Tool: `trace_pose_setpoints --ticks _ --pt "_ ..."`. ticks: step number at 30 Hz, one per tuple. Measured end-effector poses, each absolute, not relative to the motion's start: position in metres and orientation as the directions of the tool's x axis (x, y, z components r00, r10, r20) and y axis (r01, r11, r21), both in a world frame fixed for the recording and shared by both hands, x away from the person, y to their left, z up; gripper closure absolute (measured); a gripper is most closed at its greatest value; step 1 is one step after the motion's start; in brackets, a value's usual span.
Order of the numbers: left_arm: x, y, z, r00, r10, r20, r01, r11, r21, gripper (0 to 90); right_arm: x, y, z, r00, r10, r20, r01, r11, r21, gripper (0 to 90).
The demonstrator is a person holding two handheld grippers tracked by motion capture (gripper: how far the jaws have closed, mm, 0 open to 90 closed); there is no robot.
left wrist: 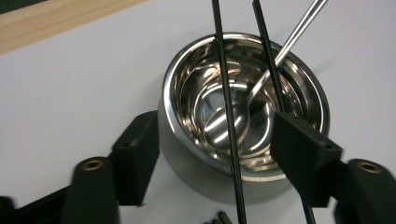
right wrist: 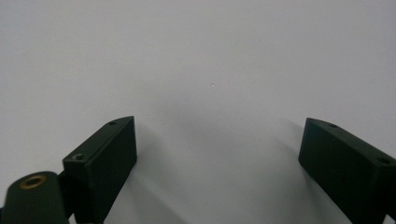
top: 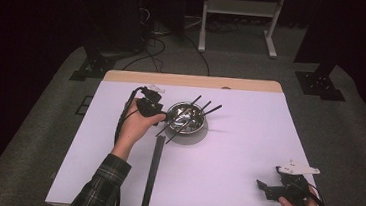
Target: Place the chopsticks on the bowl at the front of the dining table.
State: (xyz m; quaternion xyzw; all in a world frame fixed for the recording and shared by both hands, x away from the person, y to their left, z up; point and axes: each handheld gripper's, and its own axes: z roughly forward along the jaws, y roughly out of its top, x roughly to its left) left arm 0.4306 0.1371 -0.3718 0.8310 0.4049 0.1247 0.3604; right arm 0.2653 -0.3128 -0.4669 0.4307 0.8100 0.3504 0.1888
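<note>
Steel bowl (left wrist: 243,116) w/ spoon (left wrist: 285,46) and chopsticks (left wrist: 226,93) is straddled, seemingly ungripped, by spread left gripper (left wrist: 215,144); right gripper (right wrist: 217,154) is held open.

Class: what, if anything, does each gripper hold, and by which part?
Nothing. The left gripper stands open around the shiny steel bowl; the right gripper is open over bare table.

The white table (top: 227,152) holds a shiny bowl (left wrist: 243,116) sitting between the left jaws. A long black strip (top: 153,170), maybe a chopstick case, lies behind them.
</note>
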Motion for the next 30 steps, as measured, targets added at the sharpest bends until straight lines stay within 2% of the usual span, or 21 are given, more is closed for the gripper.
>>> trace_pose_setpoints --ticks 2,8,15,30 --pt "0.424 0.141 -0.371 0.643 0.762 -0.075 0.579 -0.419 0.699 22.7 0.265 -0.313 -0.467 -0.558 0.83 -0.004 0.565 0.384 0.73 10.0" --pt "0.402 0.154 -0.372 0.684 0.719 -0.122 0.558 -0.407 0.723 9.6 0.265 -0.313 -0.467 -0.558 0.83 -0.005 0.565 0.384 0.73 10.0" --pt "0.383 0.164 -0.383 0.697 0.706 -0.125 0.543 -0.407 0.735 9.6 0.265 -0.313 -0.467 -0.558 0.83 -0.003 0.566 0.383 0.73 10.0" --pt "0.365 0.167 -0.4 0.727 0.675 -0.131 0.543 -0.448 0.71 9.6 0.265 -0.313 -0.467 -0.558 0.83 -0.004 0.566 0.384 0.73 10.0"
